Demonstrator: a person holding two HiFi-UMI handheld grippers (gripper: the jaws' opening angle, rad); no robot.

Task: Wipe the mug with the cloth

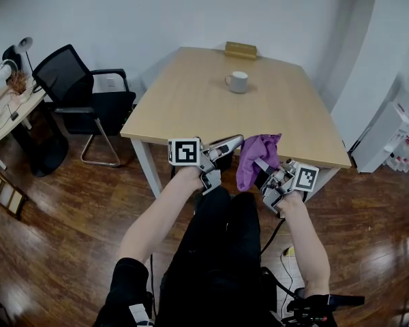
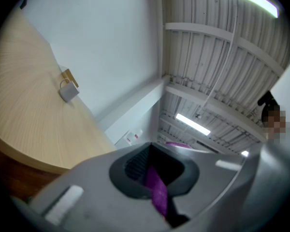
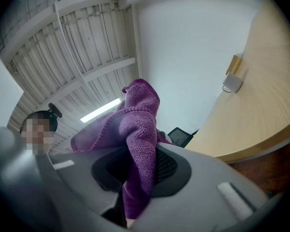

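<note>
A white mug [image 1: 237, 82] stands on the far half of the light wooden table [image 1: 191, 107], well away from both grippers. Both are held low, in front of the table's near edge. My right gripper [image 1: 262, 165] is shut on a purple knitted cloth [image 1: 257, 154], which bunches above its jaws [image 3: 137, 124]. My left gripper [image 1: 237, 140] is shut, its tip right beside the cloth. A strip of purple shows in the slit between its jaws; I cannot tell if it is pinched. The mug is small in the left gripper view [image 2: 67, 92] and the right gripper view [image 3: 232, 82].
A small wooden block [image 1: 240, 49] lies at the table's far edge behind the mug. A black office chair [image 1: 88, 94] stands left of the table, with a cluttered desk [image 1: 7, 107] beyond it. White shelving [image 1: 388, 135] is at the right. The floor is dark wood.
</note>
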